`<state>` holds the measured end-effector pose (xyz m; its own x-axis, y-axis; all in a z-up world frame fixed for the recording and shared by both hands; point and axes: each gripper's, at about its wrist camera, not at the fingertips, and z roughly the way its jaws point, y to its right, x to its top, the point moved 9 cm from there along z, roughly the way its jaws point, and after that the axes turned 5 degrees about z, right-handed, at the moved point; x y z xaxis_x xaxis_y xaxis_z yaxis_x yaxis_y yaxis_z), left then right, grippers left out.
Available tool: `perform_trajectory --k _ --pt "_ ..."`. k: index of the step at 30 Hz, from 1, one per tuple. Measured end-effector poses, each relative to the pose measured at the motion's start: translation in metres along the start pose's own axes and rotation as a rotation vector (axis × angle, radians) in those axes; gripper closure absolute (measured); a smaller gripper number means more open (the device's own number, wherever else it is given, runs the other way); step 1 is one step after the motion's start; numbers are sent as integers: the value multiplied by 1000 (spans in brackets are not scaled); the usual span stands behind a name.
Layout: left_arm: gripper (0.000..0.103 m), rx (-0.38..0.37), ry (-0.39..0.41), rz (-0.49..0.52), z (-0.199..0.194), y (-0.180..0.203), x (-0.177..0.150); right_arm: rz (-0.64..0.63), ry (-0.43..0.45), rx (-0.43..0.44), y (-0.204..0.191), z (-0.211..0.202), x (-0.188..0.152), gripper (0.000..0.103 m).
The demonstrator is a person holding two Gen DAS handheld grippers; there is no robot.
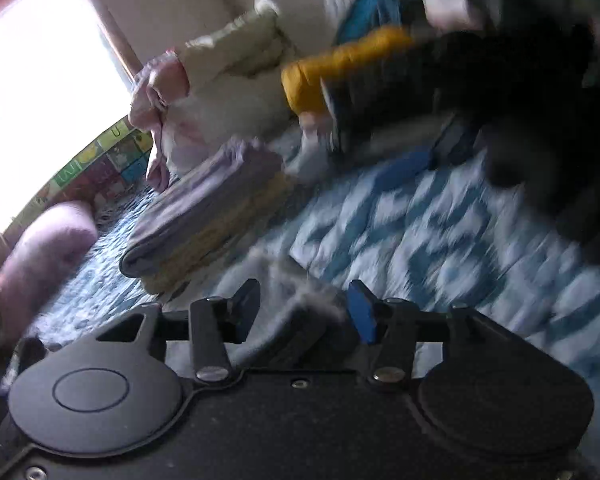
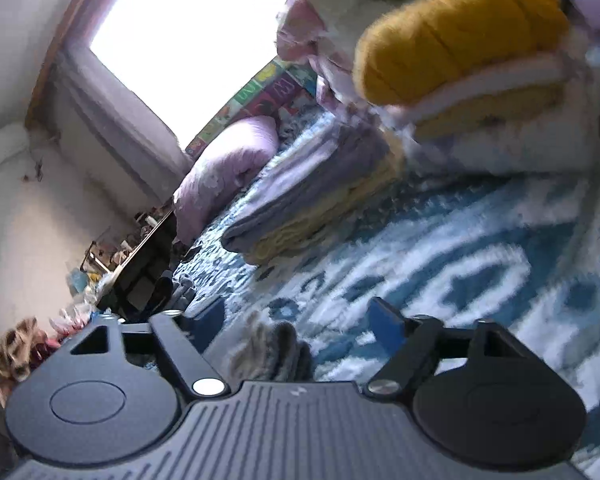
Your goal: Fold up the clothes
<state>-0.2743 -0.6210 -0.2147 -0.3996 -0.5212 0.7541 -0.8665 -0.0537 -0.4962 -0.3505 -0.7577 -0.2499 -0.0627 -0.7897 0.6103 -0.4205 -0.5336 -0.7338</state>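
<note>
Bedspread [image 1: 420,232]; L tool [image 1: 304,312] pinching grey cloth [image 1: 300,300]; R tool [image 2: 300,320] tilted, agape

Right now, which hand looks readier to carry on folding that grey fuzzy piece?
Probably left. The left tongs have the grey garment bunched between both blue pads. The right tongs stand wide apart, with grey cloth lying loose between them, ungripped.

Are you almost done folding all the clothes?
Some are done: a folded stack, purple on top and yellow beneath, sits on the blue patterned bedspread. Right now a gray fuzzy garment sits between the fingers of the left tool and of the right tool; blur hides how tight the grip is. Left to do: a loose pile of white, pink and yellow clothes behind.
</note>
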Motion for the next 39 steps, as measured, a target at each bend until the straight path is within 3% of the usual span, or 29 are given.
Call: perform_trajectory --k 3,6,8,11,13,15,17,21,22,24,27,29,34,37,39 --pt "69 45 4 -178 -27 -53 -14 -127 19 23 -28 4 -7 40" --pt "70 115 -42 -351 -33 -107 -45 -273 28 46 -61 12 -18 46" --pt "71 131 -56 -443 -27 -128 -60 -399 34 68 -88 19 -31 54" --pt "71 152 -68 -540 -13 -143 -78 -522 -2 55 -111 37 -53 55" --pt "71 149 -116 -512 7 -130 -100 -579 -59 3 -114 55 -68 58" --pt "70 137 -184 -453 29 -109 -126 -595 -234 -171 -83 83 -87 60" --pt "70 162 -167 -403 25 -105 -122 -572 -238 -156 -77 82 -84 64" --pt "70 165 -130 -397 6 -112 -104 -635 -207 -151 -82 72 -84 65" --pt "67 171 -110 -393 0 -112 -101 -664 -158 -136 -90 65 -81 60" --pt "66 143 -176 -391 7 -101 -118 -671 -118 -116 -97 60 -79 51" --pt "66 163 -172 -348 9 -93 -120 -663 -211 -172 -79 74 -90 51" --pt "66 130 -190 -378 4 -101 -111 -677 -203 -180 -81 70 -91 51" --pt "51 125 -147 -641 -24 -135 -127 -623 -96 -173 -85 44 -77 47" --pt "49 78 -132 -925 -34 -156 -155 -454 -88 -172 -68 41 -65 32" --pt "47 40 -121 -1102 -38 -164 -170 -322 -97 -156 -55 40 -58 28"
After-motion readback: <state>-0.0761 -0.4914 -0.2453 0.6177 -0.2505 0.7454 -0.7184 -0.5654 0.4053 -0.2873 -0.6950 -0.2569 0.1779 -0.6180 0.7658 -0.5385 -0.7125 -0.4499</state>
